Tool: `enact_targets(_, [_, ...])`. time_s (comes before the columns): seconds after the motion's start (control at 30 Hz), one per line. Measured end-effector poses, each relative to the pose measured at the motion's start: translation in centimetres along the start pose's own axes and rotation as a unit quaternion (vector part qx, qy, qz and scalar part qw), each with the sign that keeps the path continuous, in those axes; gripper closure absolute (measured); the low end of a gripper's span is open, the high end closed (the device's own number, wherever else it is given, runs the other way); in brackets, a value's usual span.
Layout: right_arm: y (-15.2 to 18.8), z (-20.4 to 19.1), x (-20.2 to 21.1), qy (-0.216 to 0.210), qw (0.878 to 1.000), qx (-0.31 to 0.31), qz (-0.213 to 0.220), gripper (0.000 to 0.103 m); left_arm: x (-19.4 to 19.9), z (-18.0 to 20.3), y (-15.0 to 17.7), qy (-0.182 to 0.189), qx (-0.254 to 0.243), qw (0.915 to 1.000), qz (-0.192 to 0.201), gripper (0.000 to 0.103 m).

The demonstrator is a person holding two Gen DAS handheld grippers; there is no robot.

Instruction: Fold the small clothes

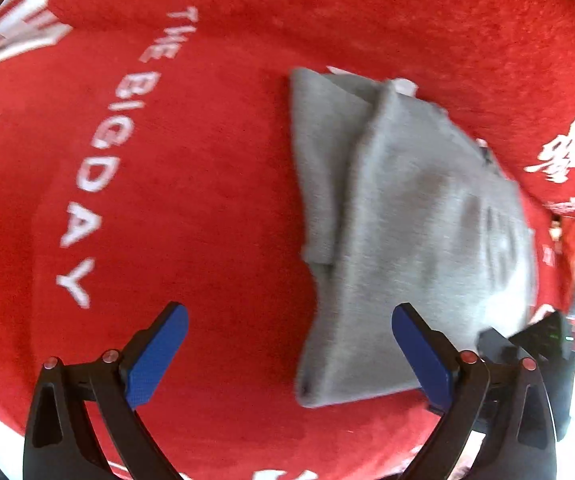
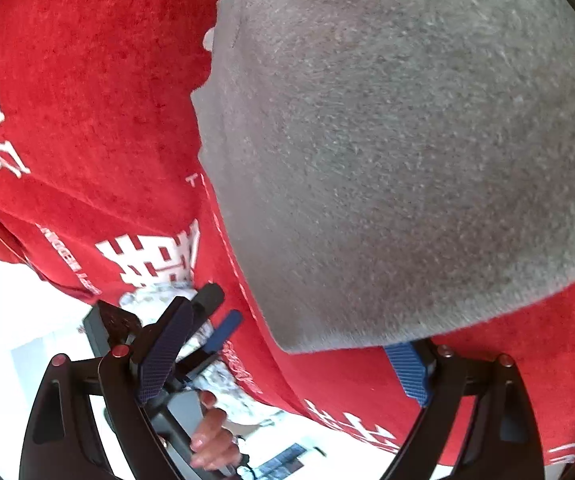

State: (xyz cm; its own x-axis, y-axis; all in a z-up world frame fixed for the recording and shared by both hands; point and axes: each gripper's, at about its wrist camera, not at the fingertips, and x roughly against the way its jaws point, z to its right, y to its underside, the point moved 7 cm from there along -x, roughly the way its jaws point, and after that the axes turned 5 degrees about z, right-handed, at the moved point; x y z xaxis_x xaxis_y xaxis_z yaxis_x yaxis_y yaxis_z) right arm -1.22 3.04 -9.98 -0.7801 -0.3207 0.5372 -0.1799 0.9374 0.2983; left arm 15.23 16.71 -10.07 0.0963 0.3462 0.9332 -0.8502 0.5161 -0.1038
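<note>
A small grey garment lies folded on a red blanket, one narrower layer showing along its left side. My left gripper hovers open over the garment's near edge, blue pads spread wide, the right pad over the cloth and the left pad over bare blanket. In the right wrist view the grey garment fills the upper right. My right gripper is open at the garment's near corner, and the cloth edge hides the tip of its right pad. Nothing is clamped.
The red blanket carries white lettering "THE BIG DAY" and hangs over an edge near the right gripper. A person's hand holds the other gripper beyond that edge. The right gripper's black body shows beside the garment.
</note>
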Motion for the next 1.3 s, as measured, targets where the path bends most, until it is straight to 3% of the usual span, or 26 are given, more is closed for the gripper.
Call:
enact_targets(0.07, [-0.1,0.3,0.3,-0.007,1.0,-0.021,0.008,0.012,-0.3,0.6,0.0,0.033,0.004,0.9994,-0.008,0.001])
enact_targets(0.1, [-0.2,0.5,0.4,-0.009,0.999,-0.034,0.01,0.024,-0.5,0.9,0.0,0.052,0.008,0.9985,-0.013,0.001])
enact_targets(0.13, [-0.2,0.8,0.4,-0.009,0.999,-0.044,0.009,0.039,-0.8,1.4,-0.1,0.084,0.014,0.996,-0.025,0.001])
enact_targets(0.17, [-0.2,1.0,0.3,-0.003,0.999,-0.047,0.003,0.072,-1.1,1.9,0.0,0.112,0.02,0.9928,-0.038,0.001])
enact_targets(0.2, [-0.3,1.2,0.1,0.005,0.999,-0.039,-0.007,0.093,-1.6,2.3,0.0,0.137,0.029,0.9888,-0.053,0.001])
enact_targets(0.53, [-1.5,-5.9,2.9,-0.038,0.994,0.103,-0.015,0.094,-4.5,6.6,-2.3,0.206,0.045,0.9731,-0.093,0.001])
enact_targets(0.67, [-1.7,-6.3,3.1,-0.032,0.991,0.125,-0.021,0.094,-5.5,9.3,-4.3,0.189,0.025,0.9782,-0.083,0.001])
enact_targets(0.7, [-1.6,-6.1,2.9,-0.028,0.991,0.128,-0.025,0.094,-5.8,10.0,-4.6,0.176,0.018,0.9811,-0.079,0.005])
enact_targets(0.73, [-1.3,-5.7,2.7,-0.022,0.991,0.13,-0.03,0.094,-6.1,10.5,-4.8,0.162,0.009,0.9837,-0.077,0.025])
enact_targets(0.77, [-1.1,-5.3,2.5,-0.015,0.991,0.131,-0.036,0.094,-6.6,10.9,-4.8,0.139,-0.003,0.987,-0.081,0.054])
enact_targets(0.8, [-0.7,-4.7,2.3,-0.006,0.99,0.13,-0.046,0.094,-7.3,11.0,-4.6,0.107,-0.015,0.9902,-0.089,0.067])
enact_targets(0.83, [-0.2,-4.1,2.1,0.004,0.99,0.128,-0.058,0.094,-7.7,11.2,-4.5,0.087,-0.024,0.9916,-0.093,0.073])
enact_targets(0.93, [1.2,-2.7,1.9,0.046,0.984,0.13,-0.116,0.09,-7.0,12.2,-4.7,0.062,-0.051,0.994,-0.074,0.078])
enact_targets(0.97, [1.9,-2.3,2.4,0.076,0.975,0.145,-0.148,0.088,-6.7,12.6,-4.7,0.053,-0.063,0.9946,-0.064,0.078])
enact_targets(1.03, [2.0,-2.5,4.2,0.114,0.961,0.188,-0.168,0.076,-6.1,13.1,-4.6,0.038,-0.076,0.9952,-0.049,0.078])
enact_targets(1.1, [0.4,-3.8,6.6,0.124,0.955,0.229,-0.141,0.054,-5.6,13.3,-4.6,0.027,-0.084,0.9955,-0.034,0.078])
enact_targets(1.13, [-0.7,-4.4,7.7,0.127,0.955,0.241,-0.118,0.055,-5.4,13.6,-4.5,0.02,-0.088,0.9955,-0.026,0.08])
enact_targets(1.17, [-3.0,-5.2,9.1,0.136,0.954,0.257,-0.076,0.061,-5.3,14.0,-4.6,0.013,-0.092,0.9955,-0.019,0.08])
enact_targets(1.2, [-4.7,-5.8,10.0,0.143,0.953,0.264,-0.046,0.083,-5.1,14.0,-4.7,0.005,-0.096,0.9953,-0.012,0.08])
enact_targets(1.23, [-6.4,-6.2,10.4,0.152,0.951,0.268,-0.023,0.096,-4.9,14.3,-4.7,-0.005,-0.101,0.9949,-0.004,0.08])
enact_targets(1.3, [-9.9,-6.5,10.3,0.174,0.946,0.272,0.014,0.099,-4.6,14.6,-4.7,-0.019,-0.109,0.9938,0.007,0.081])
